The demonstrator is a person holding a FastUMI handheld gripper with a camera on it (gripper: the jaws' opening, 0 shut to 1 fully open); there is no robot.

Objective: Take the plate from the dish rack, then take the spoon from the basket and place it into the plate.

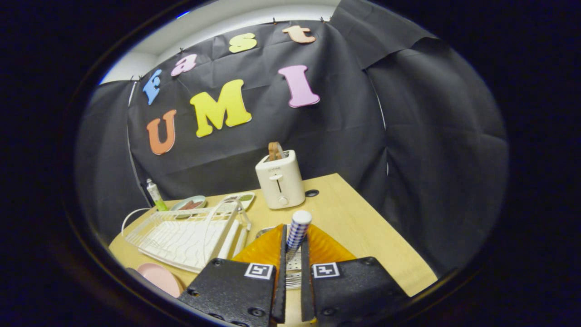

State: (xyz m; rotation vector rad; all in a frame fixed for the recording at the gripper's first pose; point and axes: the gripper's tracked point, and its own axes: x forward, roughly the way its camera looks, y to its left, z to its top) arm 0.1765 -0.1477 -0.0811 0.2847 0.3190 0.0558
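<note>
Claw (292, 254): clenched on the spoon (297, 231), its checked handle rising between the fingers.
Pose: level, over the orange plate (327, 250) on the counter (358, 218).
Dish rack (186, 236): beside.

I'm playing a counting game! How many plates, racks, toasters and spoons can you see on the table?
Plates: 2, orange and pink
Small dishes by the wall: 2
Rack: 1
Toaster: 1
Spoon: 1, checked handle held in the gripper
Tube: 1
Total: 8
</note>
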